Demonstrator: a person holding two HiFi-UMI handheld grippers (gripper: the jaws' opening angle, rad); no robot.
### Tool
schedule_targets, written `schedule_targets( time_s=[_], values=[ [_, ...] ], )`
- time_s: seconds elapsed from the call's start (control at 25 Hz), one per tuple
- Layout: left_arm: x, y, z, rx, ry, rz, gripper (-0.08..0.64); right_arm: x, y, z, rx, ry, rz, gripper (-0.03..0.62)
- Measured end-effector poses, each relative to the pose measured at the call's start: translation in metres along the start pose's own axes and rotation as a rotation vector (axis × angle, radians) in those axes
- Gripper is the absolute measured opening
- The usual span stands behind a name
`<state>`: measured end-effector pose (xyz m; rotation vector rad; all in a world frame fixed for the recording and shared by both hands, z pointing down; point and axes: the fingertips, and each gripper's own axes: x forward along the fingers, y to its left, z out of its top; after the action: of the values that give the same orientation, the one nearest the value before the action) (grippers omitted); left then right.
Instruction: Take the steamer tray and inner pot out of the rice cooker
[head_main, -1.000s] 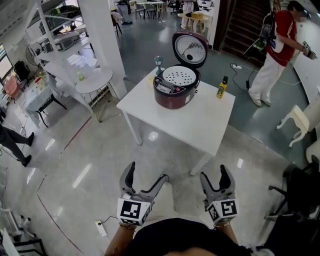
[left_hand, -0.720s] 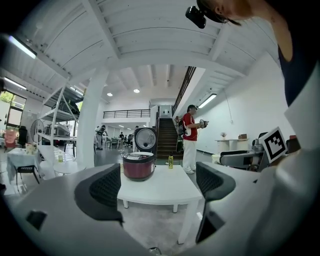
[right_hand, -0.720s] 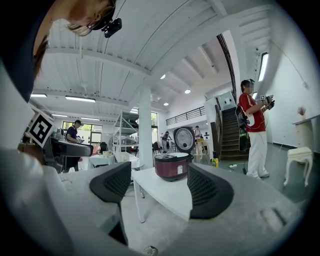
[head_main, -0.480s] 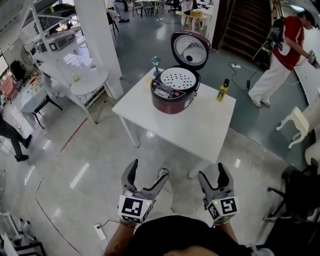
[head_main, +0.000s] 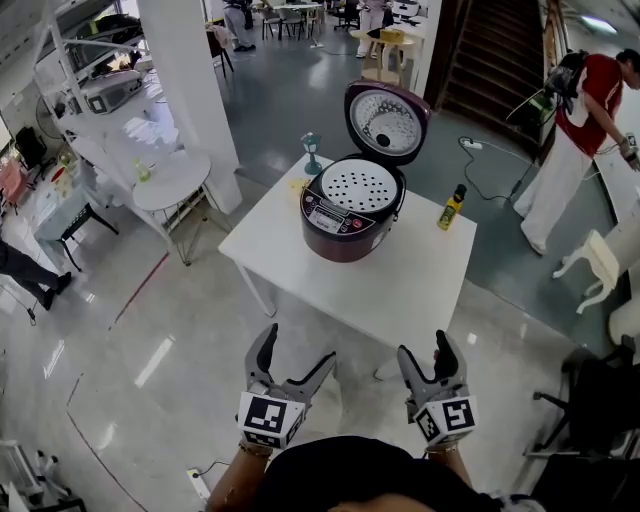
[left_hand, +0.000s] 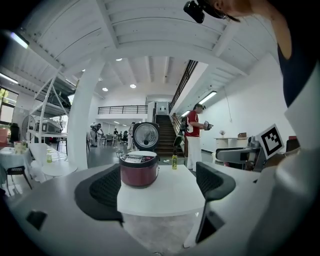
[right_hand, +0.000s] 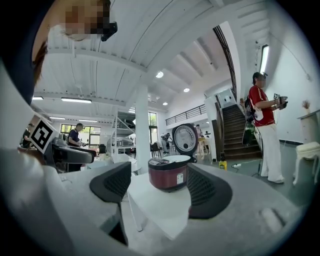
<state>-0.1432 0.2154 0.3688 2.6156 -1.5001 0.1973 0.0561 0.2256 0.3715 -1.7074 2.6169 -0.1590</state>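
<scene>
Head view: rice cooker is seen at 12 o'clock on white table, lid up, steamer tray seated inside. Left gripper and right gripper are held at 6 o'clock, well apart from it.
Left gripper view: jaws released, empty.
Right gripper view: same.

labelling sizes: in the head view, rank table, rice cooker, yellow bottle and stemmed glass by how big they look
1. table
2. rice cooker
3. yellow bottle and stemmed glass: both small and much alike, so not ranked
</scene>
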Motion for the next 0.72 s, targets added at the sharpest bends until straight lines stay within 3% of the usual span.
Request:
schedule_targets(
  time_s=[0.72],
  values=[
    [0.131, 0.082, 0.036, -0.017, 0.029, -0.053, 0.448, 0.149, -0.045, 0.032, -0.008, 0.007, -0.034, 0.334]
  ],
)
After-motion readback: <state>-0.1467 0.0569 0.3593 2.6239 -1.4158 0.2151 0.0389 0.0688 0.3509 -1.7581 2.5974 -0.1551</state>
